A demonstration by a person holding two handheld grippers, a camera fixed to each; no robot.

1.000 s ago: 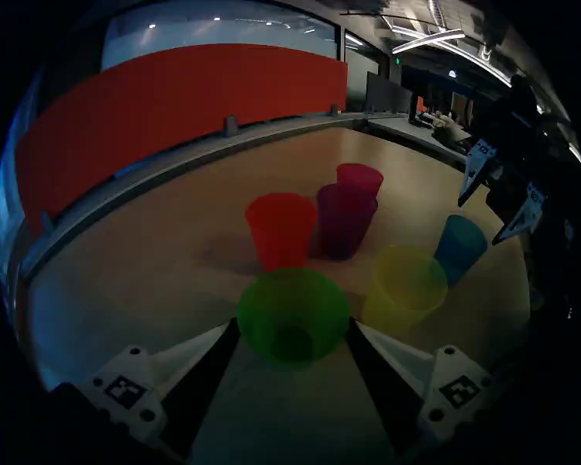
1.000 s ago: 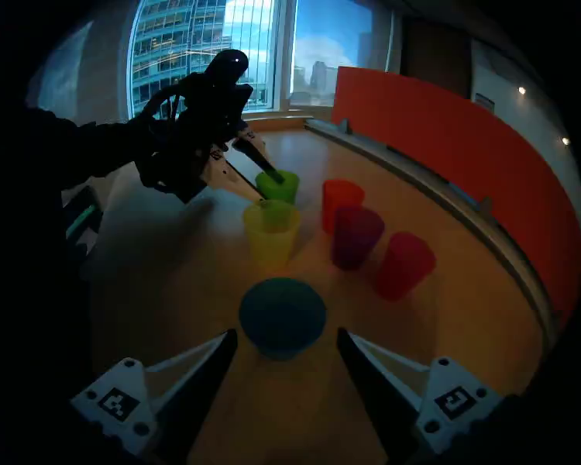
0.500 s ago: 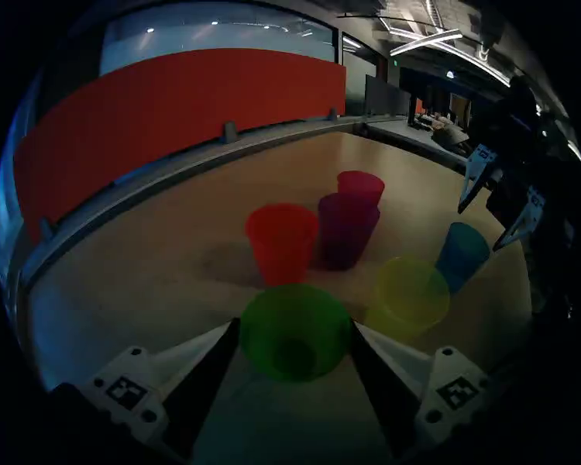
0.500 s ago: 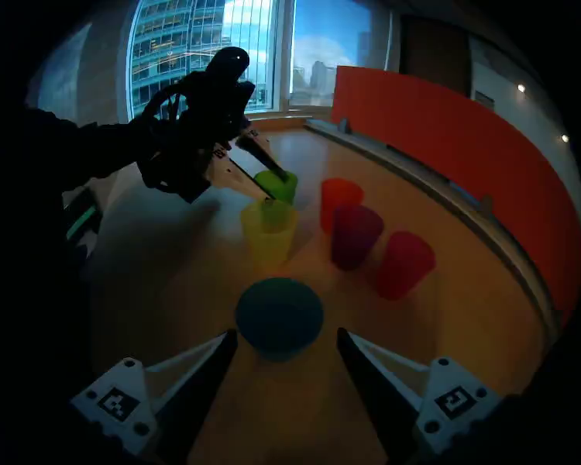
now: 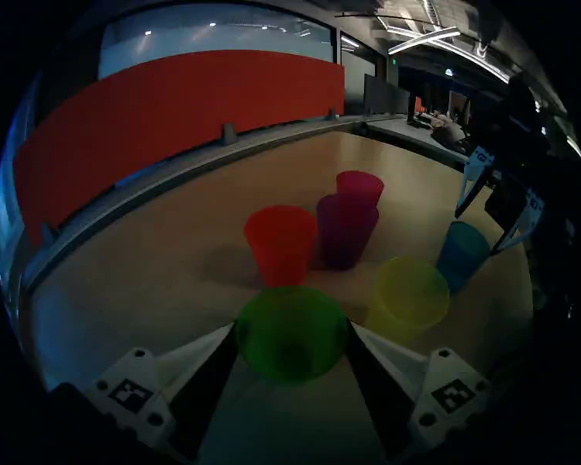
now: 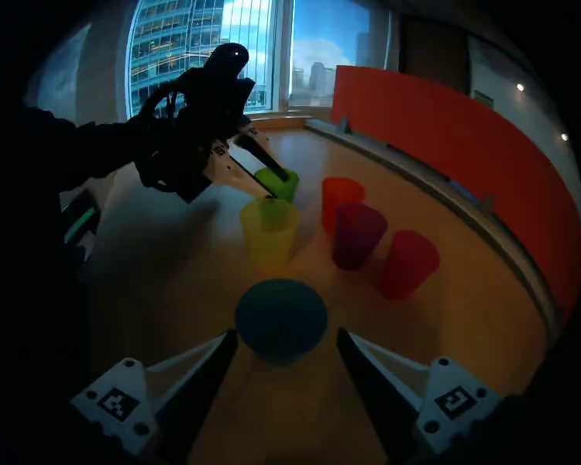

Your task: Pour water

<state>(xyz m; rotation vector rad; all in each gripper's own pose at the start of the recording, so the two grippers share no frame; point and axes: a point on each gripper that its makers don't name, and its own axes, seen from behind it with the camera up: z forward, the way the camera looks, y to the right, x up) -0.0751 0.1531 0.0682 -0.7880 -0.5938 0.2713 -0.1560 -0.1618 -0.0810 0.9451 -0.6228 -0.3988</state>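
Left gripper: the left gripper (image 5: 290, 327) is sitting at 6 o'clock in the left gripper view. Its two fingers (image 5: 205, 364) are pressing on both sides of the green cup (image 5: 290, 345), so it is grasping that cup.
Green cup: it is showing its open mouth to the camera. In the right gripper view the green cup (image 6: 281, 186) is sitting near 12 o'clock, between the far gripper's dark fingers and just behind the yellow cup (image 6: 269, 229).
Right gripper: the right gripper (image 6: 285, 333) is sitting at 6 o'clock in the right gripper view with its fingers spread, one on each side of the blue cup (image 6: 281, 318). A thin gap is showing on the 3 o'clock side, so it is released. In the left gripper view the right gripper (image 5: 479, 229) is hanging at 3 o'clock, just above the blue cup (image 5: 461, 252).
Blue cup: it is standing upright on the table (image 5: 159, 263).
Other cups: the red cup (image 5: 280, 244), purple cup (image 5: 345, 229) and pink cup (image 5: 359, 186) are standing close together at 12 to 1 o'clock from the green cup. The yellow cup is standing at its 3 o'clock.
Water: the light is too dim to tell whether any cup is holding water.
Person: a dark sleeve (image 6: 81, 147) is reaching in from 9 o'clock, holding the left gripper.
Background: a red panel (image 5: 174, 108) is running along the table's far edge. Windows (image 6: 205, 46) are showing at 12 o'clock in the right gripper view.
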